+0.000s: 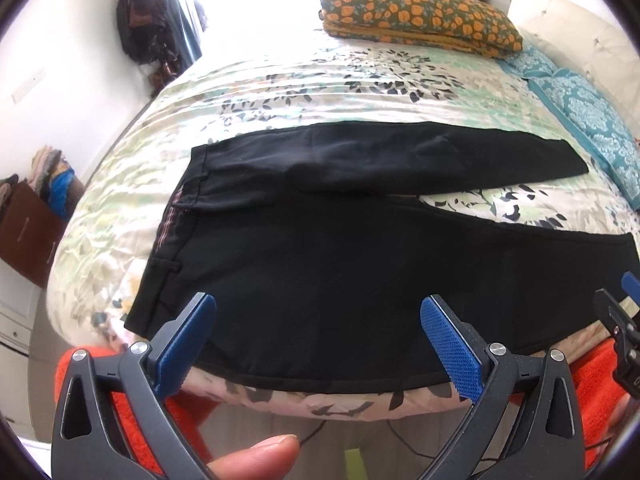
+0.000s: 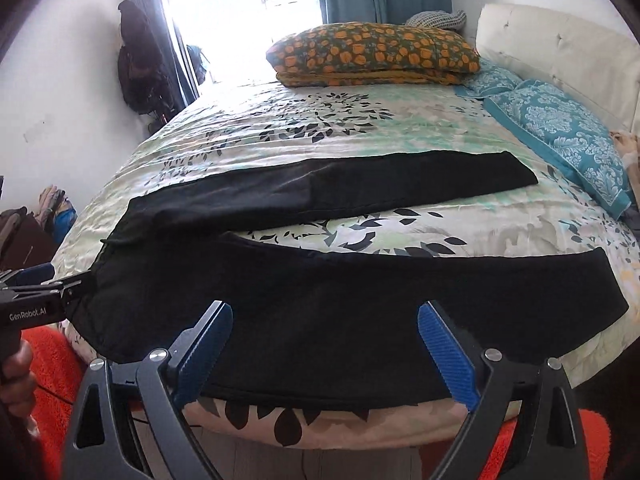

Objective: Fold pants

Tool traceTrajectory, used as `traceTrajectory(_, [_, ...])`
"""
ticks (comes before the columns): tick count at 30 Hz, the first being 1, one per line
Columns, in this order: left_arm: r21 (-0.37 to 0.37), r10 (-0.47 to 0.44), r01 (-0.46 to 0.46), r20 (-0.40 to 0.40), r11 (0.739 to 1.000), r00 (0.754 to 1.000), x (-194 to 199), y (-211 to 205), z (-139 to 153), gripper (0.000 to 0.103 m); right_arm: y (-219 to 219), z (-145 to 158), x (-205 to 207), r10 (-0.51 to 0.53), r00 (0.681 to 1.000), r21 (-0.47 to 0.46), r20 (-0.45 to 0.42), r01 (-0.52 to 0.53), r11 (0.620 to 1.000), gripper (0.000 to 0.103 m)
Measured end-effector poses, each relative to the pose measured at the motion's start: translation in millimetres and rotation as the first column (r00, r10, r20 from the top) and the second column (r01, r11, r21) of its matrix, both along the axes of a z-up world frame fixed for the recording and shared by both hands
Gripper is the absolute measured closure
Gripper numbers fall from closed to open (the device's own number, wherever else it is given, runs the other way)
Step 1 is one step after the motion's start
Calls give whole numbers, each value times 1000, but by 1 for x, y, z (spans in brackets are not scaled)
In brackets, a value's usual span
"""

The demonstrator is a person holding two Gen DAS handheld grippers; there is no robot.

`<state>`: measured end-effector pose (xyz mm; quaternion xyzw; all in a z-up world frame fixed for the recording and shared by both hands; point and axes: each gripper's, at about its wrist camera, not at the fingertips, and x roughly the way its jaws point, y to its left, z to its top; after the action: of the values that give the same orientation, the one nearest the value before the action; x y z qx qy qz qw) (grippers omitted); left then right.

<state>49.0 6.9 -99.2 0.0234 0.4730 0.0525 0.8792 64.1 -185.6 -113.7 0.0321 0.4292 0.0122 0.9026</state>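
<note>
the right gripper (image 2: pixel 325 354) stood with its jaws spread wide and nothing between the blue pads, hanging just off the near edge of the bed (image 2: pixel 280 128). from it, the black pants (image 2: pixel 360 300) lay at twelve o'clock, the hem side of the near leg (image 2: pixel 480 300) running off toward two o'clock and the waist end toward ten. the left gripper (image 1: pixel 320 344) was likewise wide apart and empty, poised over the near edge of the seat, with the waistband (image 1: pixel 168 232) at its ten o'clock and the legs stretching away to three o'clock. the garment's long axis ran across both views, nine to three, waist at the left, hems at the right. the two legs were splayed in a narrow v: the far leg (image 1: pixel 400 164) lay at about one o'clock from the left gripper, apart from the near one, with a wedge of leaf-print bedspread showing between them. in my judgement the coming move turned on that gap: the near leg would have to be lifted along its near edge and carried toward twelve o'clock onto the far leg. the right hand's tool was nearer the hem half, the left nearer the waist, so each seemed placed for its own end. the floral pillow (image 2: pixel 376 52) sat well apart at the far side.
</note>
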Motion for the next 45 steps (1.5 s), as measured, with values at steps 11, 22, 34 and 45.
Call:
traceTrajectory(11, [1,-30,30,2,1000,1000,8,0,-80,1,33,-44,-33,58,998,-157,5,-57,986,9])
traceTrajectory(22, [13,-57,57,15,998,998,26,17,-130,0,41,-101,11,127,989,-211,-74,-140,967,9])
traceTrajectory(34, [-16,-70,70,2,997,998,27,21,-133,0,16,-126,21,46,985,-140,-166,-69,988,4])
traceTrajectory(45, [-14,-99,99,16,995,995,26,22,-134,0,12,-134,20,23,984,-114,-177,-44,992,0])
